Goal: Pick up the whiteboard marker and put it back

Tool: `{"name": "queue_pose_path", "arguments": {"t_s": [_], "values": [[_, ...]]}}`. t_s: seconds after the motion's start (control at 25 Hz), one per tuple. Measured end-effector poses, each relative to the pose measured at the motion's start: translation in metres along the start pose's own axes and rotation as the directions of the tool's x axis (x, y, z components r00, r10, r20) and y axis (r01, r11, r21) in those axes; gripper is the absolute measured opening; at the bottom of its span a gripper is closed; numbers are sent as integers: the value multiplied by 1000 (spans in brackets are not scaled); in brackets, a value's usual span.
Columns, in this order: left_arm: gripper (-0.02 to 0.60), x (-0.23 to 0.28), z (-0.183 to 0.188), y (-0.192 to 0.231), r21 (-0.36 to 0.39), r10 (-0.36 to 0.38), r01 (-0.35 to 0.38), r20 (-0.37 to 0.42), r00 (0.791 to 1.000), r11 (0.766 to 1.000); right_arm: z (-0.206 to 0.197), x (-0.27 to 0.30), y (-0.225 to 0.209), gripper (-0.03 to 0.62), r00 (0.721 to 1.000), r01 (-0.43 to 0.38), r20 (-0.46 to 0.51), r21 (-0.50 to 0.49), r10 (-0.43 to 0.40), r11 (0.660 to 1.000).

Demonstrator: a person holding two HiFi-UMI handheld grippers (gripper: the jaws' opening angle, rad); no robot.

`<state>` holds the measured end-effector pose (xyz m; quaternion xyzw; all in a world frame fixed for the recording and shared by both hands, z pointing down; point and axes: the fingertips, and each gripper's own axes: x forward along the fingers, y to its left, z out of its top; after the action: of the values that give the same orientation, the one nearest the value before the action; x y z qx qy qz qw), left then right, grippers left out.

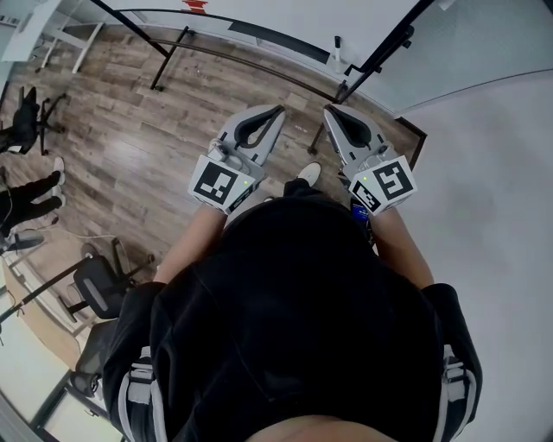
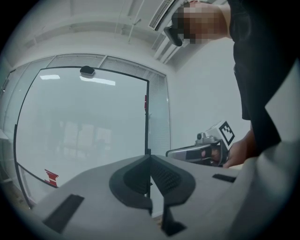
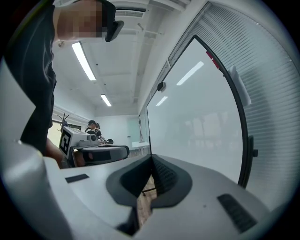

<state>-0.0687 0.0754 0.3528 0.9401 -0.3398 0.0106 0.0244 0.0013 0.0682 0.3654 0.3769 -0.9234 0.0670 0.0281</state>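
A whiteboard [image 1: 294, 15] in a black frame stands at the far edge of the wood floor [image 1: 130, 147], ahead of the person [image 1: 302, 319]. The left gripper [image 1: 276, 112] and right gripper [image 1: 331, 110] are side by side, pointing toward the whiteboard. Each has its jaws pressed together on nothing. A small white object [image 1: 336, 52] stands at the board's lower rail. It is too small to tell whether it is the whiteboard marker.

Wood-plank floor [image 1: 130, 155], black office chair [image 1: 99, 289], black-framed board [image 2: 84, 126], ceiling strip lights [image 3: 84, 61]
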Motion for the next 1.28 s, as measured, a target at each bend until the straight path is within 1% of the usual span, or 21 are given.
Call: {"name": "queue_pose_path", "arguments": {"t_s": [0.08,0.28,0.6,0.92,1.04,1.28], "values": [[5,13,0,1,13,-13,13,-6,1000,1000,1,2,-13,-6,1000,4,0,3,-4,1000],[5,47,0,8,-16,-29,29,-3,1000,999,3,8,-46,-6,1000,6,-2,9,-6,1000],[5,95,-1,8,16,-49,50,-32,998,999,4,9,-90,-6,1000,-3,-4,9,3,1000],[5,139,-10,5,6,-49,49,-62,997,999,-4,6,-128,-6,1000,-12,-10,26,12,1000],[5,148,-9,8,9,-35,35,-68,997,999,-7,4,-139,-6,1000,-3,-8,35,3,999],[5,168,-15,20,3,-62,63,-58,996,998,-13,10,-163,-6,999,32,-24,59,-31,998]]}}
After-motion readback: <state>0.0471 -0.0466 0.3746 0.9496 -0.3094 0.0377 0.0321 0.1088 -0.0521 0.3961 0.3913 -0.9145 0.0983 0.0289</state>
